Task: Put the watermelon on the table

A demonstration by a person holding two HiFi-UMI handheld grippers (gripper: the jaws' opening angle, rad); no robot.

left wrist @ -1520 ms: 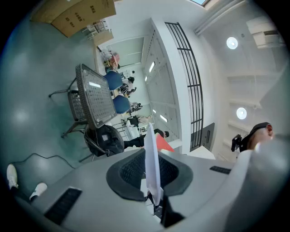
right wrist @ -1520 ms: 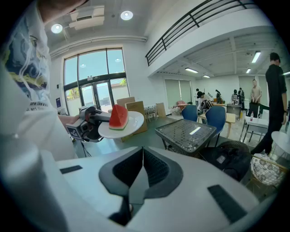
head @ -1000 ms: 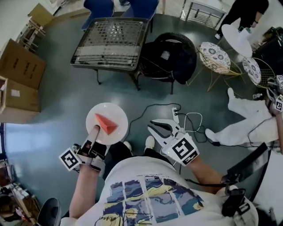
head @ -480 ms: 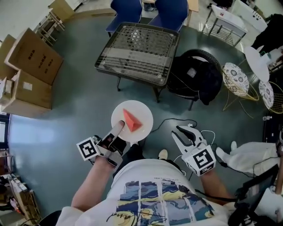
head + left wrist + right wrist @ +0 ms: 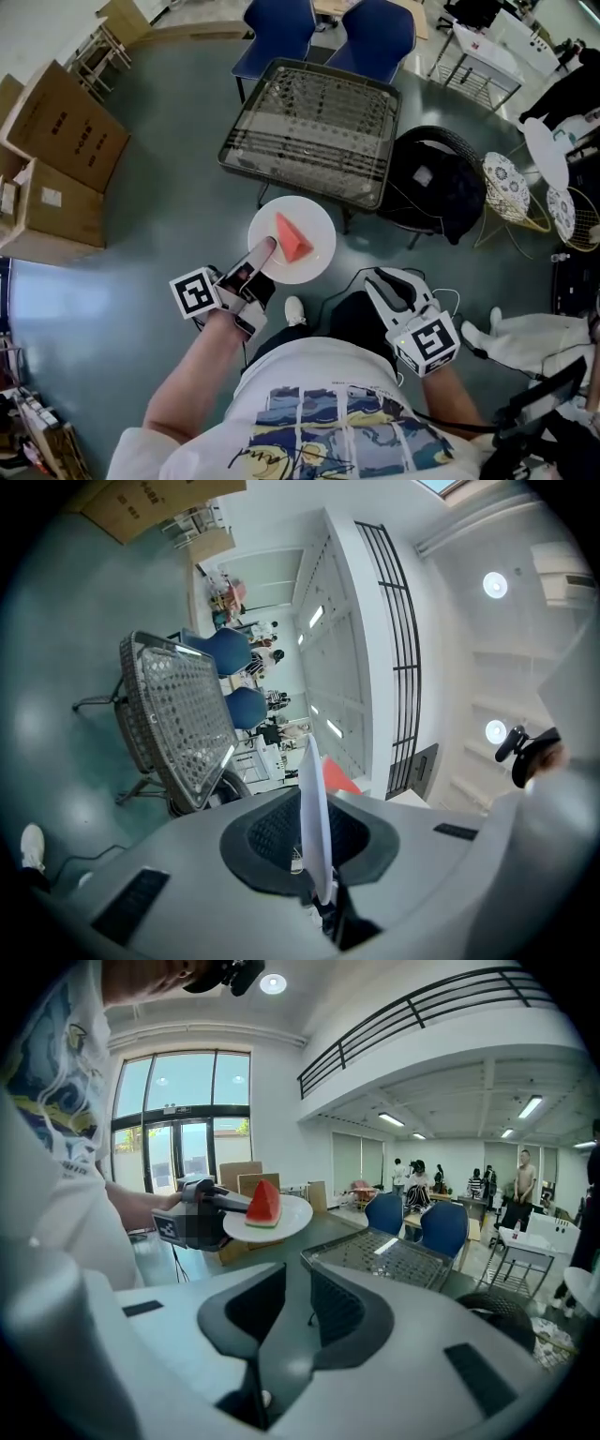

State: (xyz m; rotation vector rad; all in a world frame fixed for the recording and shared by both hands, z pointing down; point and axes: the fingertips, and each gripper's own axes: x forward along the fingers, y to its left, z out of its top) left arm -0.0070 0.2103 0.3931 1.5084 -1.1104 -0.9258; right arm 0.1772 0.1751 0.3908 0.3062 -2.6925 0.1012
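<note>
Here, the left gripper point(image 5: 266, 247) is clamped on the near rim of a white plate point(image 5: 317, 259). Its own view shows the plate edge-on, pinched upright between the two pads. The gripper points about level and the plate is held out flat in front of it.

The watermelon point(image 5: 292, 237), a red wedge with its rind down, stands on the middle of the plate with its point up. It is not touching the gripper's fingers.

The right gripper point(image 5: 386, 279) is released: jaws apart with nothing between them, tilted somewhat down, and well off to the right of the plate.

Further out is the table point(image 5: 314, 122), a dark mesh-topped square on thin legs. The head view shows the plate's far rim just reaching the table's near edge. The right gripper view shows the plate in the air, higher than the mesh top and not resting on it.

Behind the table are two blue chairs point(image 5: 281, 23); cardboard boxes point(image 5: 66, 131) stand at the left, on a grey-green floor point(image 5: 150, 234).
</note>
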